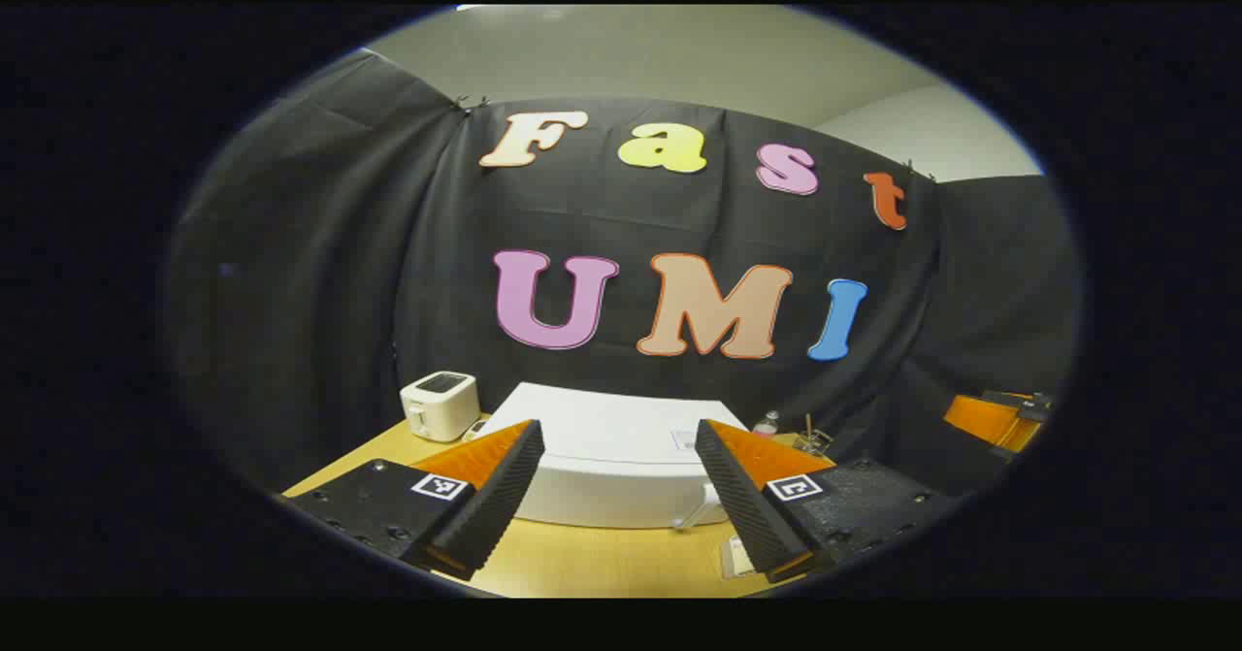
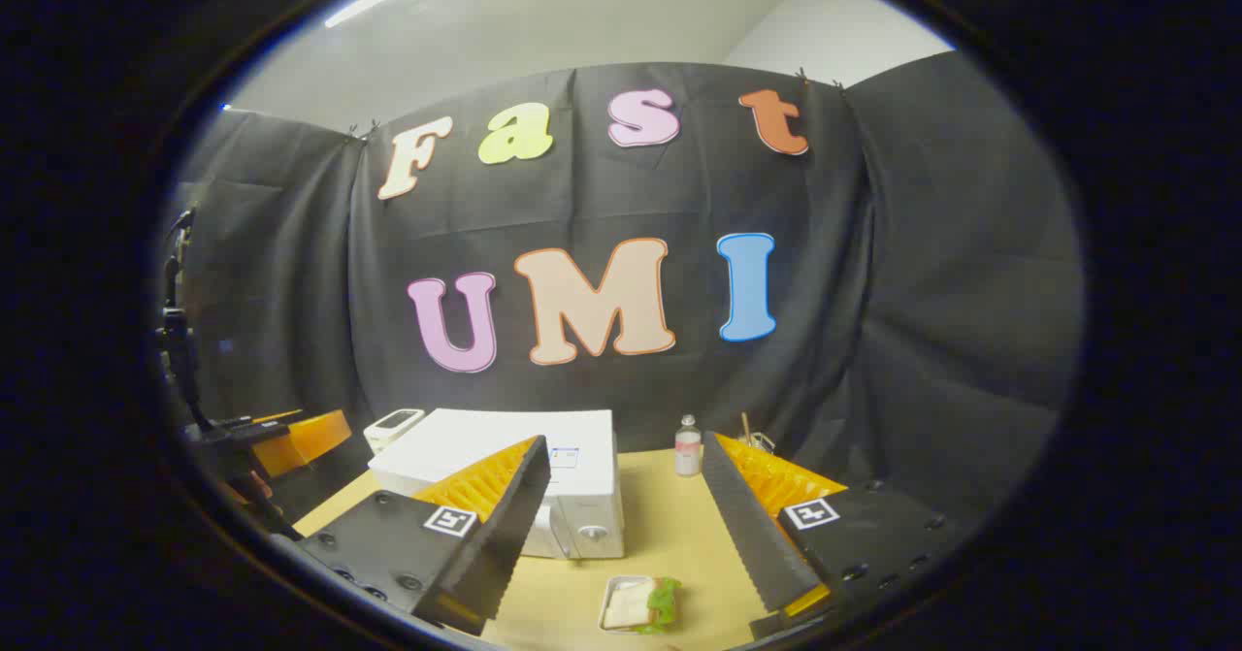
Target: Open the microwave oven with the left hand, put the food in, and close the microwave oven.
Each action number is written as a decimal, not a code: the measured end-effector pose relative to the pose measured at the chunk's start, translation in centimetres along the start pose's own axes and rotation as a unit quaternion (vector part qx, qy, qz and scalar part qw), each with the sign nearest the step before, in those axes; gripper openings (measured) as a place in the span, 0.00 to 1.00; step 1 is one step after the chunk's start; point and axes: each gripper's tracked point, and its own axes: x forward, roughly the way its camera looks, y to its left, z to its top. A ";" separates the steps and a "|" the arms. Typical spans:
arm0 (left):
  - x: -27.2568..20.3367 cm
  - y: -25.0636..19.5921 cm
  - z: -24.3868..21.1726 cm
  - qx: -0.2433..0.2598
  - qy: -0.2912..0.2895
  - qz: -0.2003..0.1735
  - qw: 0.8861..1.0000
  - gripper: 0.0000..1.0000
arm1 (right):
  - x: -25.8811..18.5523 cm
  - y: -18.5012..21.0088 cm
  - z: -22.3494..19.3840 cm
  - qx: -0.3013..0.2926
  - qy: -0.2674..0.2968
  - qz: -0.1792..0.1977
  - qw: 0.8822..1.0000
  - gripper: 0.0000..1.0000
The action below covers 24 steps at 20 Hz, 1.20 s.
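The white microwave (image 1: 602, 481) stands on the wooden table just ahead of my left gripper (image 1: 617, 428), which is open and empty, its fingers framing the oven's top. A small pale handle (image 1: 694, 513) sticks out low on its front right; the door looks shut. In the right gripper view the microwave (image 2: 582, 457) sits left of centre with a round knob (image 2: 592, 532). The food, a sandwich with green leaves in a small tray (image 2: 640, 604), lies on the table below my open, empty right gripper (image 2: 621, 442).
A white toaster (image 1: 441, 404) stands left of the microwave. A small bottle (image 2: 687, 445) and a holder with sticks (image 2: 752, 438) stand at the back right of the wooden table (image 2: 670, 525). The other gripper (image 2: 281, 442) shows at the far left.
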 end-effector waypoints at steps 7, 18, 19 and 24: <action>2.1 -4.6 -0.2 0.009 0.004 -0.050 0.999 0.93 | 0.6 -2.1 0.3 -0.007 0.002 -0.019 1.000 0.91; 2.4 -4.4 -2.7 0.015 0.037 -0.045 0.998 0.96 | 1.7 -2.8 -1.9 -0.015 0.030 -0.020 0.999 0.91; 2.5 -4.3 -2.9 0.016 0.039 -0.044 0.998 0.96 | 1.8 -2.7 -1.9 -0.015 0.031 -0.017 0.999 0.91; 2.4 -3.7 -3.4 0.020 0.036 -0.030 0.999 0.99 | 2.0 -3.0 -2.7 -0.015 0.036 -0.011 0.999 0.91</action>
